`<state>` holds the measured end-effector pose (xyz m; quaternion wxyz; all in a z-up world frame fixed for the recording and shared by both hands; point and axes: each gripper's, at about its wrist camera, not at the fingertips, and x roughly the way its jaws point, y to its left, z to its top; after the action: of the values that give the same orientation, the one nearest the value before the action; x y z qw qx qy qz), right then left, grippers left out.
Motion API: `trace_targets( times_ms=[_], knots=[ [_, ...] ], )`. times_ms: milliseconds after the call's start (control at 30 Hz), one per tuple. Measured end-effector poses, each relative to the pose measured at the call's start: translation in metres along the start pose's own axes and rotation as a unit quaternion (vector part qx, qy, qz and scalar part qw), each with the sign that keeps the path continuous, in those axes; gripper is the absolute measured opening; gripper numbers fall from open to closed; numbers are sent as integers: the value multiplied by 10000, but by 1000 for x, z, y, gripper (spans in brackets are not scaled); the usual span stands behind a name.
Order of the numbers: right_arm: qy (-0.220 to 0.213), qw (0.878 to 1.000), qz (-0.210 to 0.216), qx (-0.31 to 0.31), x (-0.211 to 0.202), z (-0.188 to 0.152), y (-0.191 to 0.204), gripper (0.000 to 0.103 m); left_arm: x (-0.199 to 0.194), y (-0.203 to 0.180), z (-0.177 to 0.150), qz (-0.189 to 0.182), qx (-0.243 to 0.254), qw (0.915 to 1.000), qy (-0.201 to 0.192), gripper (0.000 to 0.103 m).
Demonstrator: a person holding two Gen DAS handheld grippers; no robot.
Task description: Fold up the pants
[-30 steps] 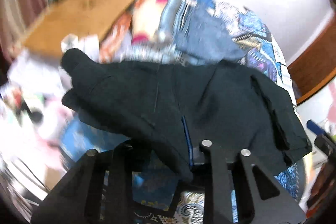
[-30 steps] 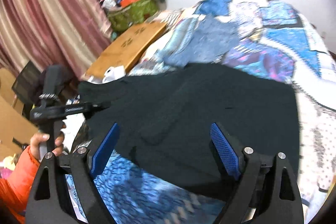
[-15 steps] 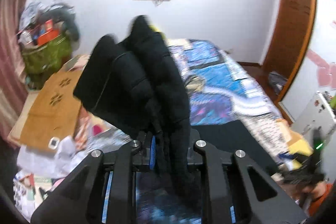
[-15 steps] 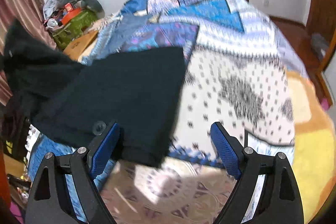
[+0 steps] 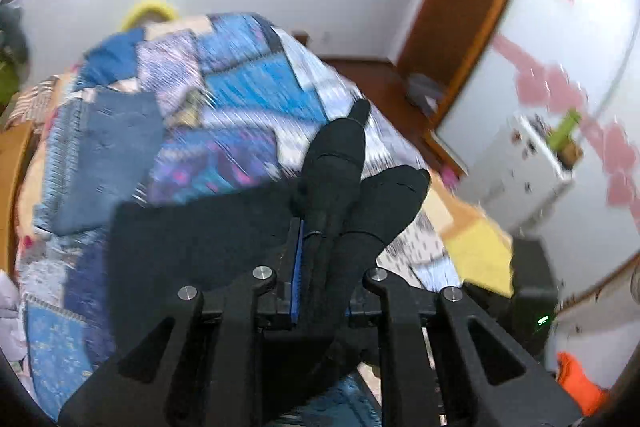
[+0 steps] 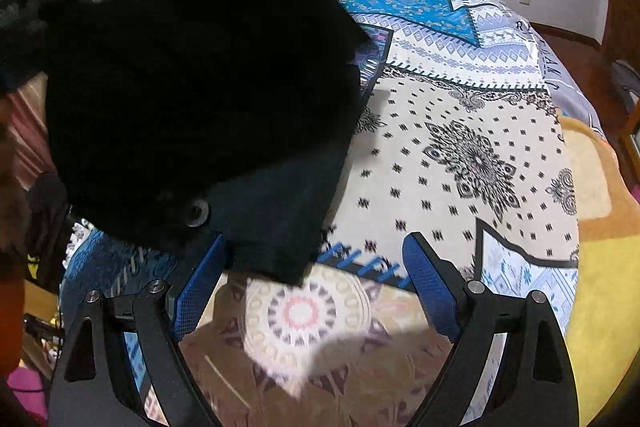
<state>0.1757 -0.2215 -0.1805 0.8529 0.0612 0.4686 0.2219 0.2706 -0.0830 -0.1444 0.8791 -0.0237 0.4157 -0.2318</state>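
The black pants (image 5: pixel 192 239) lie partly flat on the patterned quilt (image 5: pixel 240 99). My left gripper (image 5: pixel 320 251) is shut on a bunched fold of them, and two rounded lobes of cloth (image 5: pixel 340 163) stick up past the jaws. In the right wrist view the lifted black pants (image 6: pixel 192 67) hang over the upper left, with a metal button (image 6: pixel 196 213) showing. My right gripper (image 6: pixel 316 267) stands open just above the quilt (image 6: pixel 460 147). The pants' lower corner lies between its blue pads (image 6: pixel 430 283) without touching them.
Folded blue jeans (image 5: pixel 100 147) lie on the bed's far left. A yellow blanket (image 6: pixel 600 307) covers the bed's right edge. A wooden door frame (image 5: pixel 472 7) and a white cabinet (image 5: pixel 528 163) stand to the right. An orange sleeve (image 5: pixel 580 387) shows at the lower right.
My left gripper has lifted the pinched pants and swung them rightward across the bed, rolling as it went. The right gripper shifted right over the pants' corner, then held still, staying open.
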Motion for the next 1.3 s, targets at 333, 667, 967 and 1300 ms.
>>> trace_targets(
  times_ms=[333, 667, 967, 1300],
  knots=[
    [44, 9999, -157, -12, -16, -14, 1, 88, 16, -23, -30, 268, 469, 9959, 722, 45],
    [-3, 10000, 51, -63, -14, -8, 14, 87, -16, 16, -10, 1010, 66, 9949, 19, 103],
    [-15, 9999, 135, -66, -9, -2, 14, 87, 41, 96, 35, 2190, 212, 9737, 590, 103],
    [23, 9999, 120, -65, -9, 6, 13, 87, 130, 167, 12, 2427, 128, 9550, 1700, 103]
  ],
)
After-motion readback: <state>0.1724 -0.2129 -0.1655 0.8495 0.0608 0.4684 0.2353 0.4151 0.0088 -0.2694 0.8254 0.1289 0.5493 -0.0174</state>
